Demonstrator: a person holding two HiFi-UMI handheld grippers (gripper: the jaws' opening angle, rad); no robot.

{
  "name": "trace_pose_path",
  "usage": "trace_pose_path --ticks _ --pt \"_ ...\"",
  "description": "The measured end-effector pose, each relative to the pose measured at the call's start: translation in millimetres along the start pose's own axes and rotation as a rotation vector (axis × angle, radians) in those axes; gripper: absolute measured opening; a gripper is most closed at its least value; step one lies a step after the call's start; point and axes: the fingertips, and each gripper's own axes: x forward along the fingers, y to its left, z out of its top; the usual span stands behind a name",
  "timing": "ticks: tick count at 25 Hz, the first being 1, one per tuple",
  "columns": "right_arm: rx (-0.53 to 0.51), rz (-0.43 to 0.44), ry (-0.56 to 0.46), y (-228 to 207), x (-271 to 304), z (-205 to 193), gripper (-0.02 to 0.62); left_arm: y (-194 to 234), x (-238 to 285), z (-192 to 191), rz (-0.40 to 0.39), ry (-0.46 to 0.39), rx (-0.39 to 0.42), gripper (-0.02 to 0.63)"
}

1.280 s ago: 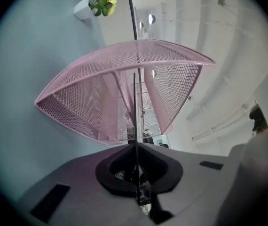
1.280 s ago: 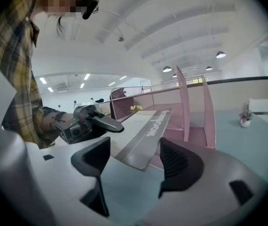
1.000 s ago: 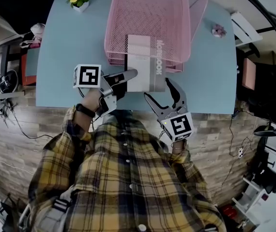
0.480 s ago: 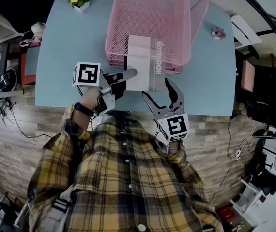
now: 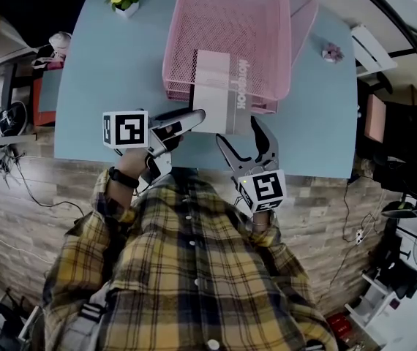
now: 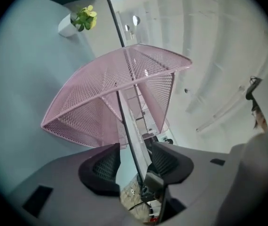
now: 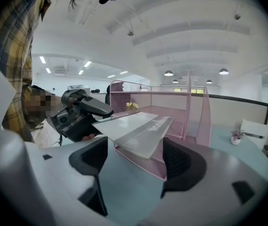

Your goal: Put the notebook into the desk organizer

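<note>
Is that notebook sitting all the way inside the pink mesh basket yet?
No, the notebook has its near end jutting out past the front edge of the pink mesh basket.

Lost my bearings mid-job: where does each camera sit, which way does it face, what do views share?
Head view: on the person's head, facing steeply down at the table; shows shirt, left gripper, right gripper.
Left gripper view: on the left gripper, facing the pink organizer; its jaws have just been opening, notebook edge-on between them.
Right gripper view: on the right gripper, facing across the table; open jaws, plaid sleeve at left.
Shared: all three show notebook and organizer.
</note>
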Motion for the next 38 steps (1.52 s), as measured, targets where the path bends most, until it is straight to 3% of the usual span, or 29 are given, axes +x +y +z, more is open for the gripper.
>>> trace_pose_path --ticks 4,11,17,24,27,36,38 --pt "-0.003 -0.01 0.006 -4 3 4 0.348 -5 -9 2 0.045 -0.043 0.145 0.209" --pt "-0.014 -0.028 0.01 -7 9 7 0.348 -10 -18 -2 0.193 -0.056 0.539 0.221" --pt "-0.024 -0.036 0.01 -10 12 8 0.348 -11 -19 -7 0.259 -0.046 0.728 0.221" --pt "-0.049 -0.038 0.006 -12 19 14 0.348 -10 -17 -3 0.391 -0.037 0.992 0.199" --pt "-0.063 -0.037 0.002 -13 23 17 0.347 -12 -16 2 0.446 -0.037 1.076 0.161" --pt "-0.108 -0.053 -0.006 -21 40 27 0.337 -9 -10 20 0.594 -0.025 1.254 0.135" --pt "-0.125 -0.052 -0.007 -22 43 28 0.308 -10 -9 24 0.615 -0.028 1.284 0.078"
